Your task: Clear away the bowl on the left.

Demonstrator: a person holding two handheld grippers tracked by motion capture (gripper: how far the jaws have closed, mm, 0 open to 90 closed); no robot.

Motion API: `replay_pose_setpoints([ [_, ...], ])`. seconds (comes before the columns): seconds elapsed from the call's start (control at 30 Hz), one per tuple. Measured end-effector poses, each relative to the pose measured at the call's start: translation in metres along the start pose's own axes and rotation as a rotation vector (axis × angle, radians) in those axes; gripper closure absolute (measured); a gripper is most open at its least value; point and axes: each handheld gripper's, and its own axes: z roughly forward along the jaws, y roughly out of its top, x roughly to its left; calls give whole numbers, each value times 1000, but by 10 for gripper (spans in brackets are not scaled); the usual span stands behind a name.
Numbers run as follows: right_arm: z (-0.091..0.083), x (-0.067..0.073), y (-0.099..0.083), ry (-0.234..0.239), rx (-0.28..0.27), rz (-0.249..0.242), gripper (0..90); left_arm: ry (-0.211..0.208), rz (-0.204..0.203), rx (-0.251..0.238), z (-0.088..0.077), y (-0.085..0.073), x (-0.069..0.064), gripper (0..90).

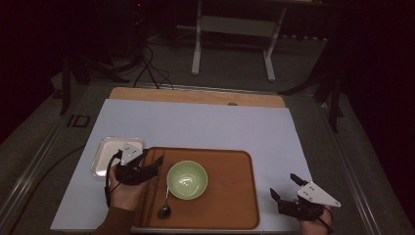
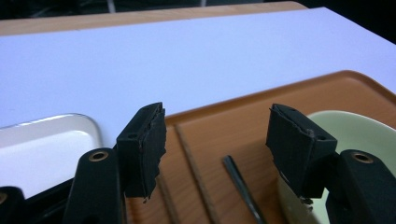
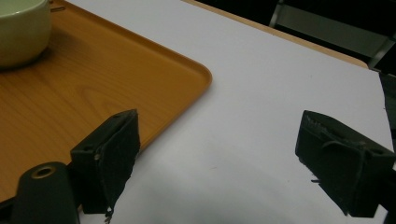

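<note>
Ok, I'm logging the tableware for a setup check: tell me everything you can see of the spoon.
The spoon is dark and looks metallic, with a thin straight handle and a small oval bowl end. It lies flat on the wooden tray, bowl end toward the near edge, handle running up to the green bowl. The left gripper hangs open above the handle, not touching it.

I see a pale green bowl [image 1: 187, 179] on my wood-grain orange-brown tray [image 1: 230, 196]. The mat [image 1: 195, 122] under it is plain pale lavender-white, the small tray [image 1: 105, 152] beside it silvery, my gripper jaws black.
</note>
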Motion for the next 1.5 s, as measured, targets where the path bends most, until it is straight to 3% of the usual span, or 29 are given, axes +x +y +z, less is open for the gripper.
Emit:
replay_pose_setpoints([
  [0.37, 0, 0, 0, 2, 0, -2, 138, 92, -32, -68, -19, 4, 26, 371],
  [0.4, 0, 0, 0, 1, 0, -2, 138, 120, -43, -78, -23, 4, 33, 371],
  [0.6, 0, 0, 0, 1, 0, -2, 138, 195, -73, -88, -33, 0, 55, 363],
  [0.9, 1, 0, 0, 2, 1, -1, 137, 290, -161, -92, -43, -13, 92, 360],
  [1.2, 1, 1, 0, 4, 5, -4, 138, 324, -208, -66, -45, -24, 112, 360],
  [1.5, 1, 1, 1, 3, 2, -3, 138, 340, -221, -60, -46, -27, 119, 360],
])
